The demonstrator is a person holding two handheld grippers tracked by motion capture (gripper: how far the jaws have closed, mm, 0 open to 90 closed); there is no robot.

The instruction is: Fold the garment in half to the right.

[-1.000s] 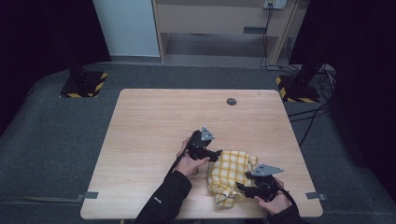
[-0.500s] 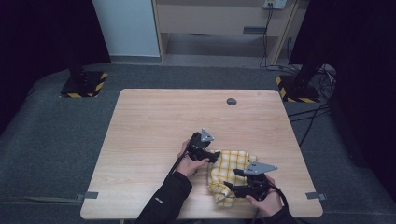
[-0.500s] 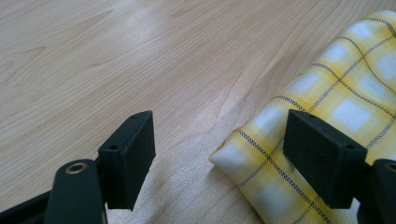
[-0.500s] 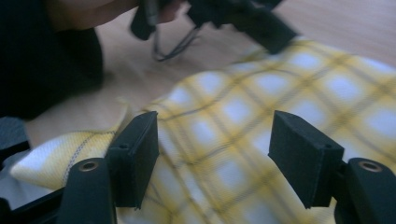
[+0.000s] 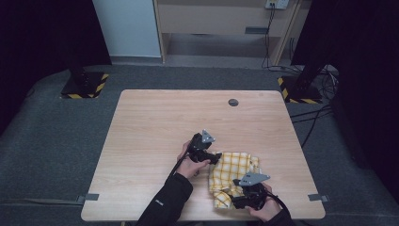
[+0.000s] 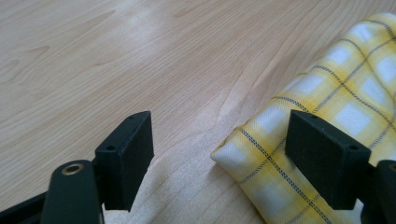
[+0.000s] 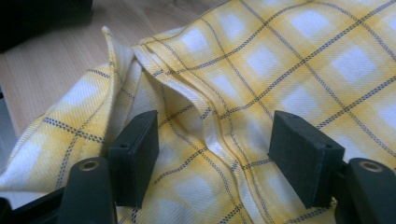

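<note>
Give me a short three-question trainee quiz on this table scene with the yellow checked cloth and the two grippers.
1. True or false: the yellow checked cloth lies spread flat, without folds.
2. What lies between the open jaws of the right gripper? A) bare wood B) cloth folds C) a cable
3. Which part of the cloth is nearest the left gripper, and is it pinched?

Key
1. False: it is crumpled and folded over.
2. B.
3. A folded corner; the jaws stand apart, one over bare table, one over the cloth, so it is not pinched.
</note>
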